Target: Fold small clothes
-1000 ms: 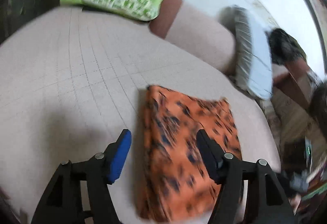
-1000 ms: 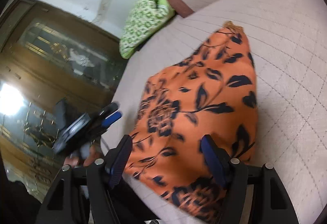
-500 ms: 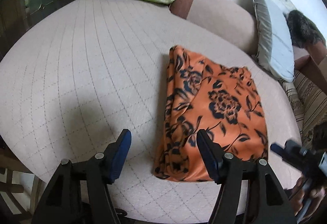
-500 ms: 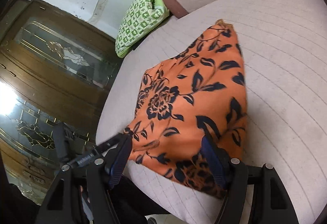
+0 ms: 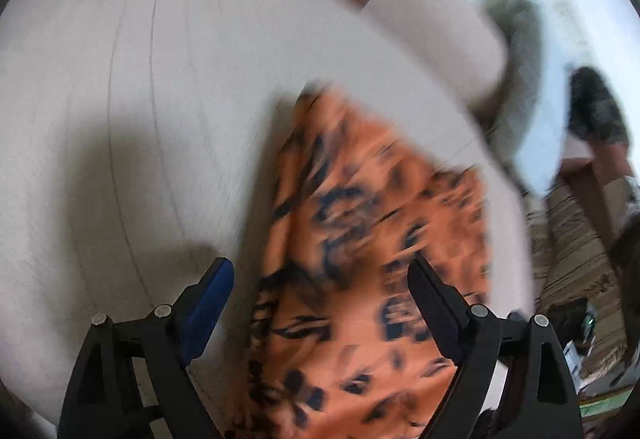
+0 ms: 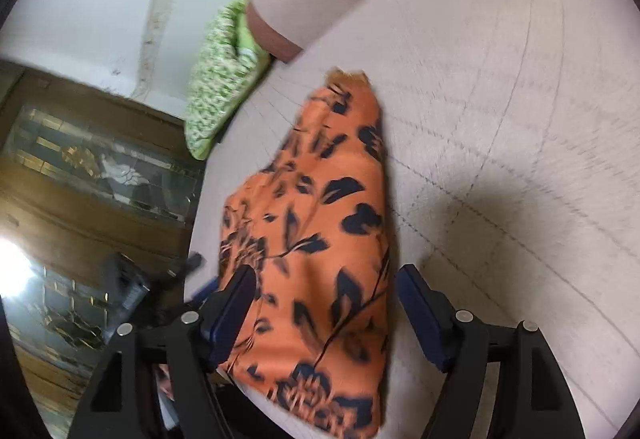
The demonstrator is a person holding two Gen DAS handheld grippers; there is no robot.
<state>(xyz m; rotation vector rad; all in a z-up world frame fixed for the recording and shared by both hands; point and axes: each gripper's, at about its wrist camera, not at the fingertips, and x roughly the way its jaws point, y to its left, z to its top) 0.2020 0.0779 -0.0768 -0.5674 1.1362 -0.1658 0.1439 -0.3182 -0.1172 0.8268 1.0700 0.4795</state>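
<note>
An orange garment with black flowers lies folded on the pale quilted mattress. My left gripper hangs over its near end, jaws opening wide, the cloth's left edge below the gap and neither pad pressing on it. In the right wrist view the same garment runs away from me on the quilted mattress. My right gripper straddles its near end, jaws opening, pads apart from the cloth. The left gripper shows blurred at the garment's left edge.
A green patterned pillow and a pink-and-brown bolster lie at the bed's far side, with a grey pillow further right. A wooden cabinet with glass doors stands past the bed's left edge.
Both grippers have dropped closer to the garment's near end and their jaws stand wider. The views have rolled and the left wrist view is now blurred by motion.
</note>
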